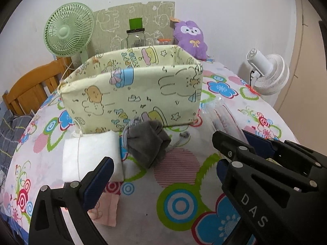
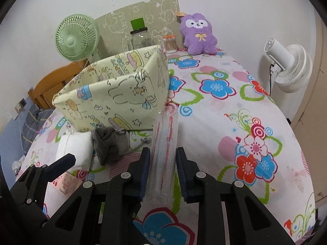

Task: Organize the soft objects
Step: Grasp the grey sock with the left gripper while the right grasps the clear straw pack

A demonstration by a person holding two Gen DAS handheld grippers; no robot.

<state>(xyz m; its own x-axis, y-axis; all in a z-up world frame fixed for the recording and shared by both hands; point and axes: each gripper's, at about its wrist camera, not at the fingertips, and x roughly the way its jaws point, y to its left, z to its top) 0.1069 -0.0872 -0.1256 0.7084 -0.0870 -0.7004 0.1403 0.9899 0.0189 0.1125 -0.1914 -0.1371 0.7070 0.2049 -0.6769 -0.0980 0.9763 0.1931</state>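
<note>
Your right gripper (image 2: pixel 161 169) pinches the slippery clear plastic pack (image 2: pixel 163 147) lying straight ahead between its pads, so lift gently or it may slide out or catch the fabric bin (image 2: pixel 114 100) ahead-left.

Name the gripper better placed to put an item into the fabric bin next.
Right. The right gripper is shut on the clear plastic packet, pointing toward the fabric bin. The left gripper is open and holds nothing.
</note>
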